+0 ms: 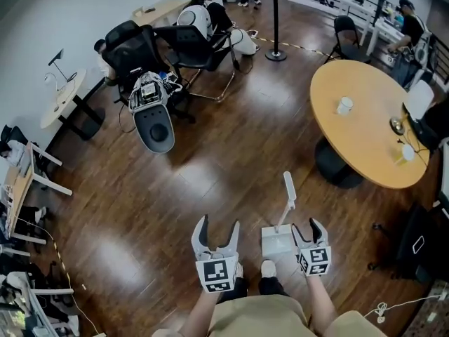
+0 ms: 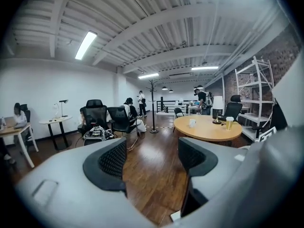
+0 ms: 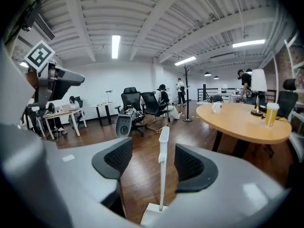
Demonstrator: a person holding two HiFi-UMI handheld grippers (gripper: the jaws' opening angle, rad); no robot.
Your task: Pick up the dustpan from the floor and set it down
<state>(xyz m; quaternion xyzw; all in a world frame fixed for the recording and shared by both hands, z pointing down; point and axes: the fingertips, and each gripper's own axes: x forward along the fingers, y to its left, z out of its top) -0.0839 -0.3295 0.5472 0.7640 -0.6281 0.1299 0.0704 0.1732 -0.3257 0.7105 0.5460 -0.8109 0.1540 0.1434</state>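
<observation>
Down on the floor [image 1: 210,167], the dustpan [image 1: 278,241] has its handle [image 3: 163,170] lined up between the released right tongs [image 1: 307,229], untouched. Centre on it and clench squarely before lifting. Left tongs [image 1: 218,229] released, empty.

I've got a left gripper [image 1: 219,225] and a right gripper [image 1: 306,229], so two, plus one dustpan [image 1: 276,241]. One table [image 1: 365,121], two cups [image 1: 344,105] [image 1: 407,153].

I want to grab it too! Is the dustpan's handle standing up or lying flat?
Standing up. The dustpan sits on the floor, and its white handle rises straight between the right gripper's open jaws.
</observation>
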